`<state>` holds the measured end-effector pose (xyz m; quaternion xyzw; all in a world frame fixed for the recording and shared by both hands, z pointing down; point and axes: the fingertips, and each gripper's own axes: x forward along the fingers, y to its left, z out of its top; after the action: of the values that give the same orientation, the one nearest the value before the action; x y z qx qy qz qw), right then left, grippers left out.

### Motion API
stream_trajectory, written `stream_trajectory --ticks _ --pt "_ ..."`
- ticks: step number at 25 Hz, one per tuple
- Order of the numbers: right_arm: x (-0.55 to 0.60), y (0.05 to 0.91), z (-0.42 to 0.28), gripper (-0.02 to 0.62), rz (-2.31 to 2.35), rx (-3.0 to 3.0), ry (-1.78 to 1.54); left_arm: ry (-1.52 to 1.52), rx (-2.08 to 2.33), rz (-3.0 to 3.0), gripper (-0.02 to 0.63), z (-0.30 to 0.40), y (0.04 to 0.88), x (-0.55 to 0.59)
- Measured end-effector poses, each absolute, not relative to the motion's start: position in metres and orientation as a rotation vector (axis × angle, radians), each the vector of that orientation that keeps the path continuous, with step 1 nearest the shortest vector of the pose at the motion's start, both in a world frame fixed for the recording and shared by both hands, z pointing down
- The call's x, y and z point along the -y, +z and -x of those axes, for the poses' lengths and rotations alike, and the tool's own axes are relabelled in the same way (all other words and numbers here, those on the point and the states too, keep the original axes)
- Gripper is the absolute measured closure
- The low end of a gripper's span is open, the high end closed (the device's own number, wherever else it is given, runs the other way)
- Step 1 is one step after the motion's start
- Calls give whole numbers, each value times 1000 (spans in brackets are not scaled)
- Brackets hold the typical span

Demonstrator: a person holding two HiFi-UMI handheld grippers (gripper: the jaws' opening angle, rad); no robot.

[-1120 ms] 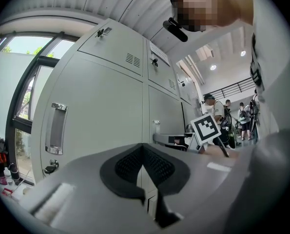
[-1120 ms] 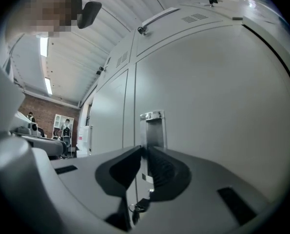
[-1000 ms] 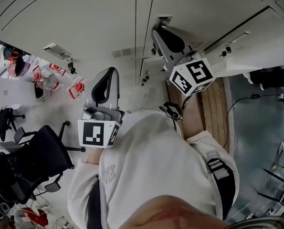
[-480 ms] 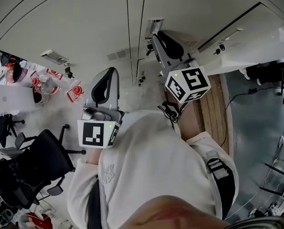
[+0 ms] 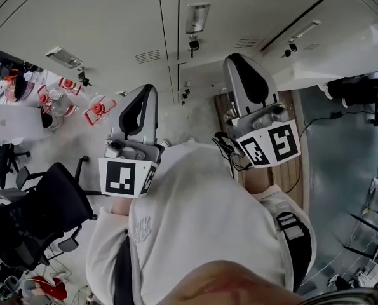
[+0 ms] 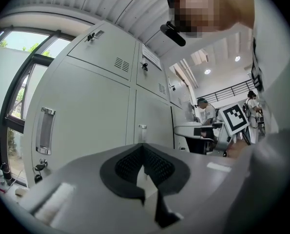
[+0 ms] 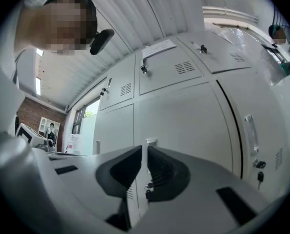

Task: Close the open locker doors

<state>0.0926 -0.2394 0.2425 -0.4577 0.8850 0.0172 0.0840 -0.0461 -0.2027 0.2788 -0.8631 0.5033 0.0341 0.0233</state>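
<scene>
Grey locker doors (image 5: 112, 24) fill the top of the head view. The middle door, with a metal handle (image 5: 197, 18) and a key (image 5: 193, 43), lies flush with its neighbours. To its right a dark seam (image 5: 303, 21) runs along another door, and a white panel (image 5: 341, 62) juts out toward me. My right gripper (image 5: 238, 59) hangs below the handle, apart from it, jaws together and empty. My left gripper (image 5: 145, 89) is held near my chest, shut and empty. The left gripper view (image 6: 144, 147) and the right gripper view (image 7: 144, 150) both face closed doors.
A black office chair (image 5: 30, 221) stands at lower left beside a table with a laptop (image 5: 11, 122) and red-and-white items (image 5: 96, 110). A wooden strip (image 5: 290, 145) and a cable (image 5: 328, 132) lie on the floor at right. People (image 6: 205, 113) stand far off.
My right gripper has drawn back from the locker handle toward my body. The left gripper has stayed near my chest.
</scene>
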Motion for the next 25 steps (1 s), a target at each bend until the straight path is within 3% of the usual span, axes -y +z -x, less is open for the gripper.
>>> stream_trajectory --ticks 14,25 --pt "171 347 -94 566 1333 -2825 -233 -5 -1636 2669 604 20 321 157" --pt "173 352 -86 566 1288 -2906 -179 -31 -1670 2662 604 15 329 158"
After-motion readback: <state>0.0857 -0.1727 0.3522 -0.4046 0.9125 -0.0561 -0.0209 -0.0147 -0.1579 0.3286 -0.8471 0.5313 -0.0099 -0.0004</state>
